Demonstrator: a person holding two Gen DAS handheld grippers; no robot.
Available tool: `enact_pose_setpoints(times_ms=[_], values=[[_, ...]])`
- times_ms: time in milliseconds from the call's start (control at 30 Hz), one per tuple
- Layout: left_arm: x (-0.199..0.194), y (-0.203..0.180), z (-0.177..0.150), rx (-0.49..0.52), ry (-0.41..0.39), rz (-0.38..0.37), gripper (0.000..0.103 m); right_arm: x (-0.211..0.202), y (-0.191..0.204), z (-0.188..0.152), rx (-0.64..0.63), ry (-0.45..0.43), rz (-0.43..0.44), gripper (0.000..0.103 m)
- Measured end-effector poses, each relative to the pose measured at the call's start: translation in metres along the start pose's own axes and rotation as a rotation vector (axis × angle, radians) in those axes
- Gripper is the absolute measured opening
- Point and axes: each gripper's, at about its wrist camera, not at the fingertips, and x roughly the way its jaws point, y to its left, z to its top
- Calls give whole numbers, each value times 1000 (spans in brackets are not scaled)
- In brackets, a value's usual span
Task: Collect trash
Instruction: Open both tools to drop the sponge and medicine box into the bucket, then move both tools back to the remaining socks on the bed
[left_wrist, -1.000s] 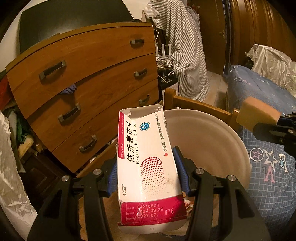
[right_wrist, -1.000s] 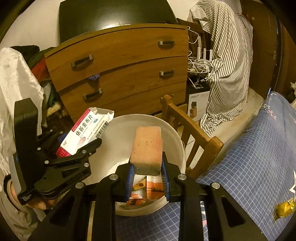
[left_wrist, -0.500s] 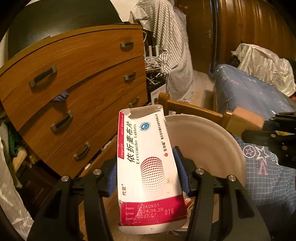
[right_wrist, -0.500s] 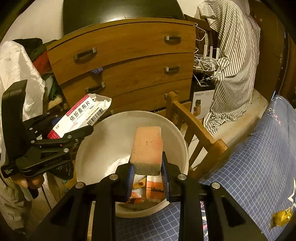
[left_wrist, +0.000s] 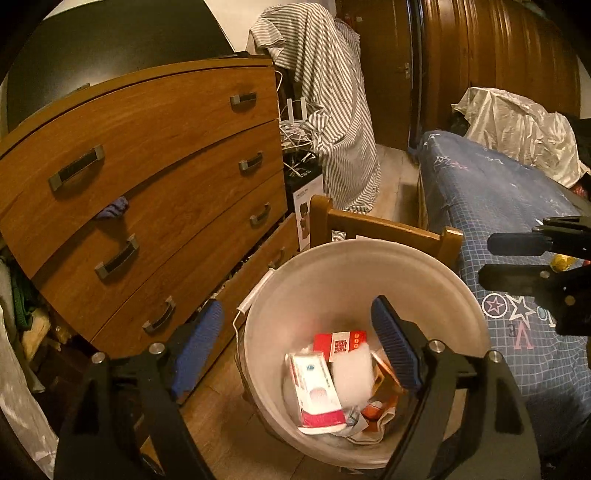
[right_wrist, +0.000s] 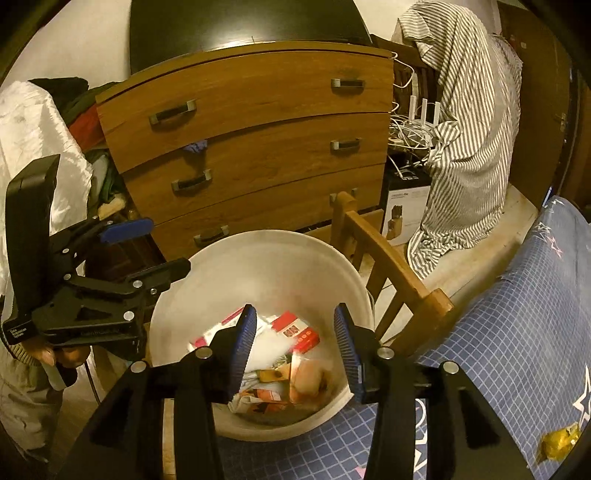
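Both your tongs have just been opening and hold nothing — left tongs (left_wrist: 295, 347) wide, right tongs (right_wrist: 293, 345) narrower. The tablet box (left_wrist: 316, 391) and sponge (right_wrist: 308, 380) lie in the white bucket (left_wrist: 424, 280); the yellow wrapper (right_wrist: 557, 441) remains on the bed (right_wrist: 517, 332).

Left gripper (left_wrist: 297, 347): jaws have just been opening; nothing is between them now. The pill box (left_wrist: 316, 395) it held a second ago lies in the bucket (left_wrist: 369, 280), at 6 o'clock of the bucket floor in the left wrist view, on the other trash.

Right gripper (right_wrist: 295, 349): jaws have just been opening, gap empty. The sponge (right_wrist: 308, 380) it gripped earlier is down in the bucket, blurred, at 5 o'clock in the right wrist view.
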Motion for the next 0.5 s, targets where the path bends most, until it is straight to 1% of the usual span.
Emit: enact_pose_setpoints(times_ms=[167, 333, 400, 500], values=[[-2, -2, -1, -3, -6, 6, 79, -7, -5, -5, 16, -13, -6, 45], [-12, -20, -1, 30, -27, 20, 79, -22, -12, -17, 45, -50, -22, 45], [-16, -28, -1, 38, -35, 49, 79, -31, -14, -27, 54, -74, -48, 45], [-23, -43, -4, 43, -41, 94, 80, -54, -20, -45, 68, -134, -112, 45]])
